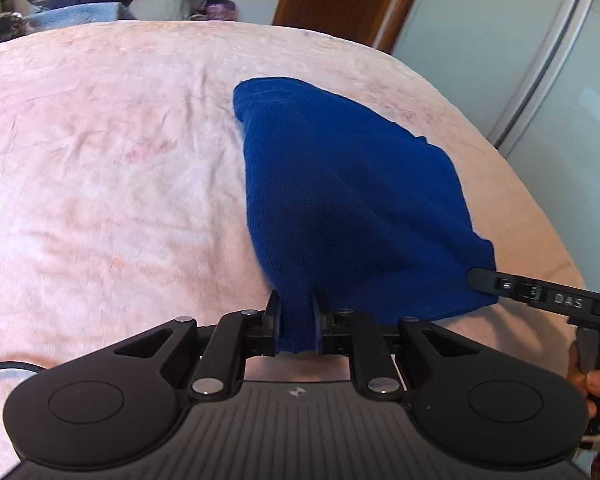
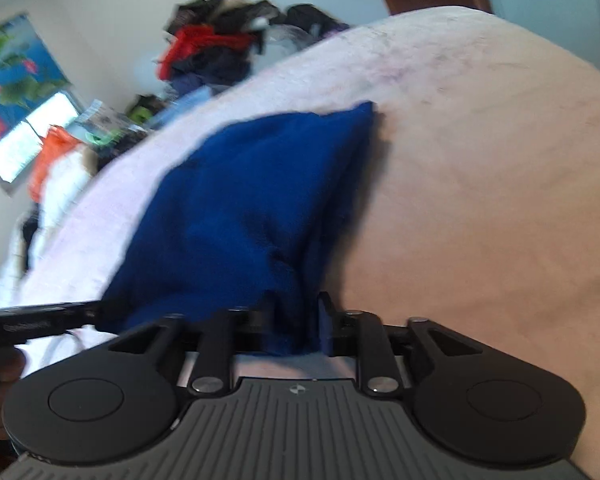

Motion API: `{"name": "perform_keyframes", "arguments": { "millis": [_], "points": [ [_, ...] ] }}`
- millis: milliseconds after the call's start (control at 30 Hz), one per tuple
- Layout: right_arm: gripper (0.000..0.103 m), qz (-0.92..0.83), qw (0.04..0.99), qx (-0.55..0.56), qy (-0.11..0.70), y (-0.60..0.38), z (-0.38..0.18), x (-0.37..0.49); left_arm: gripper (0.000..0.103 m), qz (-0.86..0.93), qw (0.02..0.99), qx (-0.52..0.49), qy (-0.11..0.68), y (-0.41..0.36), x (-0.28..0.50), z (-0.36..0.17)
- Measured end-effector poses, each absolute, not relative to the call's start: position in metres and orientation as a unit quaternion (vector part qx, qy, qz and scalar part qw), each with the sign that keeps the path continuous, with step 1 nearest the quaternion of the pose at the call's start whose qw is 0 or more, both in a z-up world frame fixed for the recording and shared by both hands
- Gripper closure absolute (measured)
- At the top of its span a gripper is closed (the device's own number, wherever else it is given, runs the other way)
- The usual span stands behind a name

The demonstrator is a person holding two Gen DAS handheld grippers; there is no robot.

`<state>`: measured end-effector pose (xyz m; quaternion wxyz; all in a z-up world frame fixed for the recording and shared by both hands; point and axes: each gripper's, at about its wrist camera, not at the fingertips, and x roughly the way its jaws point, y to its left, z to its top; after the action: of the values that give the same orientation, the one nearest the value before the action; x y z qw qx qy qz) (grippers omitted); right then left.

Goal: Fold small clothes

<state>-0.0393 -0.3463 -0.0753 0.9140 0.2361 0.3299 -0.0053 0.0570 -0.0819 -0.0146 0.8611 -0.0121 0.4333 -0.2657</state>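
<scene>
Gripping the blue garment [image 1: 340,200] over the bed [image 1: 100,160], both left tongs [image 1: 298,320] and right tongs [image 2: 298,320] pinch its edge.

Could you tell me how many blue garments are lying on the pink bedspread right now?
1: a blue knit garment right of centre on the pink bedspread, its near edge pinched by both grippers.

From my left wrist view, I can read "DAS" in pale capitals on the black finger of the right gripper [image 1: 482,280] reaching in from the right edge; small marks beside it are too tiny to read. In my right wrist view, the black finger of the left gripper [image 2: 100,312] carries a line of pale lettering, but blur keeps me from reading it.
</scene>
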Motion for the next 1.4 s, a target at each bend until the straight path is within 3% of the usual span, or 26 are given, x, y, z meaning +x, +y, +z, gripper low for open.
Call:
{"name": "perform_keyframes", "arguments": {
  "millis": [133,200,367,467,533,567,600,1033,1400],
  "points": [
    [0.050,-0.047,0.947,0.162,0.273,-0.312,-0.054,-0.062,0.081,-0.234,0.879,0.041,0.413,-0.093,0.039,-0.007],
    [0.039,-0.022,0.956,0.131,0.260,-0.296,-0.052,-0.063,0.069,-0.216,0.886,0.065,0.404,-0.099,0.031,-0.006],
    [0.031,-0.037,0.940,0.102,0.325,-0.284,-0.072,-0.044,0.054,-0.175,0.899,0.109,0.387,-0.106,0.013,-0.008],
    [0.024,-0.072,0.935,0.100,0.332,-0.279,-0.069,-0.049,0.053,-0.163,0.901,0.112,0.387,-0.103,0.004,-0.003],
    [0.015,-0.065,0.935,0.122,0.327,-0.276,-0.060,-0.057,0.047,-0.149,0.900,0.108,0.394,-0.101,0.002,0.000],
    [0.004,-0.063,0.935,0.130,0.325,-0.275,-0.058,-0.059,0.043,-0.143,0.901,0.102,0.397,-0.100,0.001,0.001],
    [0.001,-0.065,0.935,0.134,0.322,-0.273,-0.054,-0.062,0.042,-0.137,0.902,0.094,0.398,-0.098,0.000,0.001],
    [0.001,-0.084,0.912,0.112,0.385,-0.238,-0.049,-0.070,0.035,-0.113,0.904,0.098,0.400,-0.098,-0.021,0.004],
    [0.001,-0.086,0.917,0.086,0.380,-0.232,-0.049,-0.075,0.035,-0.108,0.899,0.088,0.416,-0.093,-0.023,-0.001]
  ]
}}
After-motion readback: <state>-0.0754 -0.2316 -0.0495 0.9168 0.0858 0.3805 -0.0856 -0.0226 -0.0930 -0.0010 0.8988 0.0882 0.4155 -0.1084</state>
